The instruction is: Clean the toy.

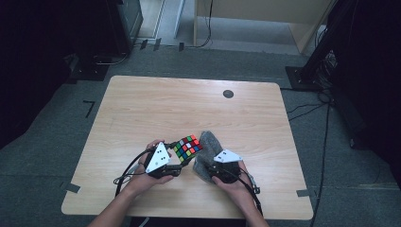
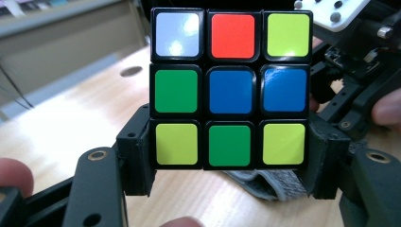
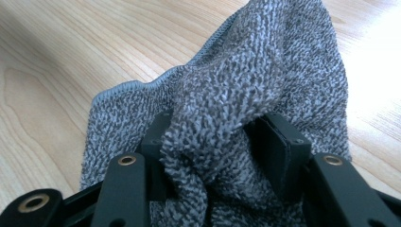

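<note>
Gripping one cube (image 2: pixel 230 90), left fingers (image 2: pixel 227 161); right fingers (image 3: pixel 215 142) pinch one cloth (image 3: pixel 265 75).

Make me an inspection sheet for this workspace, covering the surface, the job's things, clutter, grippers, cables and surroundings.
Surface: wooden table, a dark round disc near its far edge.
Job's things: scrambled puzzle cube; grey cloth bunched beside it.
Clutter: nothing seen.
Grippers: left gripper clamps the cube's lower row; right gripper has a fold of cloth between its pads.
Cables: black ones trail from both grippers.
Surroundings: grey carpet, dark stands, floor cables.
</note>
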Available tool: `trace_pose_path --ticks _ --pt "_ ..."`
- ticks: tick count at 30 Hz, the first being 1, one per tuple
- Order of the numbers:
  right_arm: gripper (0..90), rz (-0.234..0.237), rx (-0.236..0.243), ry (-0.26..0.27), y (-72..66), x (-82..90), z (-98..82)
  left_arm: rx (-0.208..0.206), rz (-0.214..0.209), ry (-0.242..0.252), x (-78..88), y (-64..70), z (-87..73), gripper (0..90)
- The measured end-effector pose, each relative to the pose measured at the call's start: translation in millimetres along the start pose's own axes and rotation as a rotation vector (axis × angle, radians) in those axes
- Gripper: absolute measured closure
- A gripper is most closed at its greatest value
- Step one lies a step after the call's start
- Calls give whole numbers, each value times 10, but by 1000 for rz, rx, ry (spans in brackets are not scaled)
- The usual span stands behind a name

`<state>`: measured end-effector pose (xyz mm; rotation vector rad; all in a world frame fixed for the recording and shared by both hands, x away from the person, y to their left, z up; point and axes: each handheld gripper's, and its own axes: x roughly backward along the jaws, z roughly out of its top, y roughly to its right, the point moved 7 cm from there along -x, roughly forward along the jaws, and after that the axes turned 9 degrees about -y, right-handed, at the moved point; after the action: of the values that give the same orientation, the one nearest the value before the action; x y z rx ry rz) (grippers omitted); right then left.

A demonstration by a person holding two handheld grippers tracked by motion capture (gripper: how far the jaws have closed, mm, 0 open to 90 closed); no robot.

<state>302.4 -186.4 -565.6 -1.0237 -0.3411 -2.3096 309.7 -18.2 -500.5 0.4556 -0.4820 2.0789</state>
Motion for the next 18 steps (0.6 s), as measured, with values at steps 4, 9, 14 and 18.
trace_pose_path --ticks 4,9,14,18 --pt "530 -16 -14 0 -13 5 -6 46 14 -50 2 -17 -25 343" --pt "506 -15 -31 -6 -19 18 -9 47 14 -48 23 11 -3 343" --pt "449 -74 -26 -31 -54 11 3 60 5 -57 12 22 -12 343" --pt "352 -73 -28 -34 -54 6 6 39 1 -71 -8 51 -17 343"
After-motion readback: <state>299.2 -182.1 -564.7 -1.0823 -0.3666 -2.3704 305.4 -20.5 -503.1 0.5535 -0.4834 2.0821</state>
